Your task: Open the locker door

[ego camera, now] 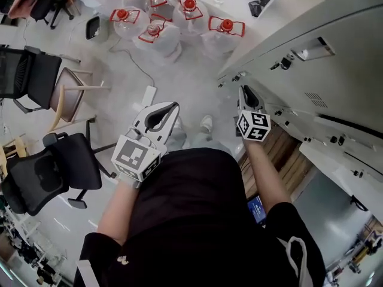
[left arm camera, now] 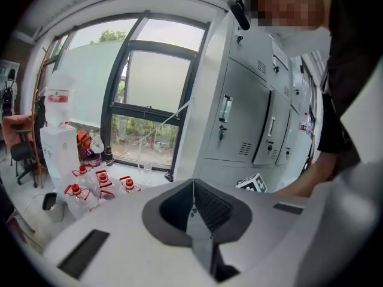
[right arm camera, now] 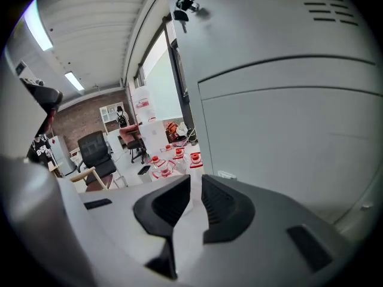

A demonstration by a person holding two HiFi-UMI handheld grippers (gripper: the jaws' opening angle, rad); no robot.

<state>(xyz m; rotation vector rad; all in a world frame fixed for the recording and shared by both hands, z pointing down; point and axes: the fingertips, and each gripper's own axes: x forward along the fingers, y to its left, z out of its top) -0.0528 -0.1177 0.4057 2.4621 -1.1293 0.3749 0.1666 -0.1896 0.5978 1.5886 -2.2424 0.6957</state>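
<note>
Grey lockers (ego camera: 311, 82) run along the right of the head view. My right gripper (ego camera: 244, 91) is close to their lower doors, shut with nothing between its jaws. In the right gripper view the right gripper (right arm camera: 194, 183) points along a plain grey locker door (right arm camera: 287, 136); higher up are a key in a lock (right arm camera: 185, 6) and vent slits (right arm camera: 323, 5). My left gripper (ego camera: 173, 106) hangs over the floor to the left of the lockers, shut and holding nothing. In the left gripper view the left gripper (left arm camera: 192, 184) faces locker doors (left arm camera: 239, 118) with handles (left arm camera: 224, 109).
Several water jugs with red caps (ego camera: 158, 23) stand on the floor ahead. Black office chairs (ego camera: 54, 166) and a wooden-framed chair (ego camera: 72, 94) are on the left. A cable and a power strip (ego camera: 148, 94) lie on the floor. A window (left arm camera: 143, 94) is beyond the lockers.
</note>
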